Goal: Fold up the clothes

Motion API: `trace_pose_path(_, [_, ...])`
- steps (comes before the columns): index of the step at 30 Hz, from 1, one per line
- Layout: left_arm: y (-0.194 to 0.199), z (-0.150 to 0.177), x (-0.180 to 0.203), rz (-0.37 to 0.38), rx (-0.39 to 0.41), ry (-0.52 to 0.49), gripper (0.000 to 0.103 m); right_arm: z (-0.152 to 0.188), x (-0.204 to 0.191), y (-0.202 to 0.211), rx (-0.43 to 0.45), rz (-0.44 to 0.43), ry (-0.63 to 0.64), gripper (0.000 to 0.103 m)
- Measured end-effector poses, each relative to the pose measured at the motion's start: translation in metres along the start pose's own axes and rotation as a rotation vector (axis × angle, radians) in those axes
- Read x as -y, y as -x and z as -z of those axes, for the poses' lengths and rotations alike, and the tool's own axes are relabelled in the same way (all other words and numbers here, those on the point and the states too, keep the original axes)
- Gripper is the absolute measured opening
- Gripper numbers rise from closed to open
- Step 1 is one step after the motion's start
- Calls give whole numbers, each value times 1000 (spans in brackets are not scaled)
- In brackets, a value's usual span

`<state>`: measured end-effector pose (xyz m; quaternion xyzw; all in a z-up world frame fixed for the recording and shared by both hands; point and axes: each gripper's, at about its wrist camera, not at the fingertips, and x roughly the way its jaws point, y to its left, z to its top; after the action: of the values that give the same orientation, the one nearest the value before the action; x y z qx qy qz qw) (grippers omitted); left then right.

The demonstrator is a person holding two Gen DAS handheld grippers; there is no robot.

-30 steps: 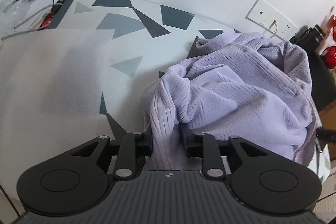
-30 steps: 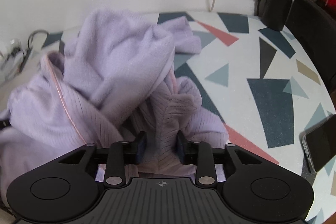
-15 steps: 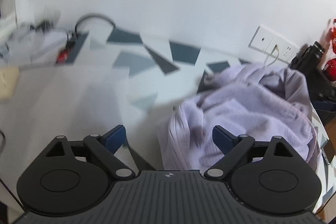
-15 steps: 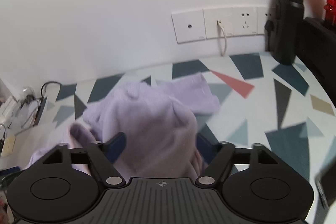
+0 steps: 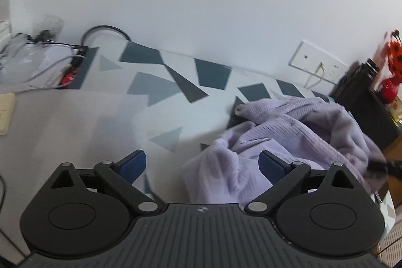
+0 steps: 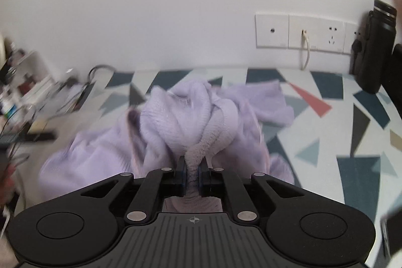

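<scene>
A crumpled lilac knitted sweater (image 5: 289,132) lies in a heap on the patterned table (image 5: 160,92). In the left wrist view my left gripper (image 5: 201,160) hovers over the heap's near left edge. Its jaws are opening wide, and its blue pads (image 5: 133,162) stand clear of the cloth that shows between them. The right wrist view shows the same sweater (image 6: 176,117) with my right gripper (image 6: 192,167) shut on a twisted bunch of its ribbed fabric. That bunch rises from the heap to the pads.
Cables and a power strip (image 5: 72,67) lie at the table's far left. Wall sockets (image 6: 301,32) with a plugged white cord sit behind the table. A black bottle (image 6: 377,47) stands at the far right, with a dark chair back (image 5: 361,104) beside it.
My left gripper let go of the sweater, opened wide and rose. My right gripper released its fold, opened, then shut again on a bunch of cloth and lifted.
</scene>
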<state>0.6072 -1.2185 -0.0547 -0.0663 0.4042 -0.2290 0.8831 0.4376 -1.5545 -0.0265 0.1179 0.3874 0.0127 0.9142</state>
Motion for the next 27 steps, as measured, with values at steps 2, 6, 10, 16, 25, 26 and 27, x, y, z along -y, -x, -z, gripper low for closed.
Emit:
trace_pose_path(2, [-10, -2, 5, 17, -20, -7, 98, 18, 4, 9, -38, -6, -26, 7])
trace_pose_path(6, [-30, -2, 15, 43, -64, -26, 98, 62, 16, 12, -134, 29, -100, 7])
trace_pose_path(10, [-45, 2, 22, 54, -109, -42, 98, 92, 25, 8, -174, 63, -187, 6])
trace_pose_path(16, [-51, 8, 19, 44, -129, -27, 98, 80, 23, 17, -133, 131, -180, 33])
trace_pose_path(25, [-40, 8, 3, 25, -109, 27, 98, 3, 29, 14, 21, 116, -111, 60])
trace_pose_path(26, [-39, 8, 2, 22, -108, 30, 98, -6, 31, 6, 27, 109, -103, 66])
trace_pose_path(27, [-38, 8, 2, 18, -107, 31, 98, -13, 30, -5, 33, 100, -99, 70])
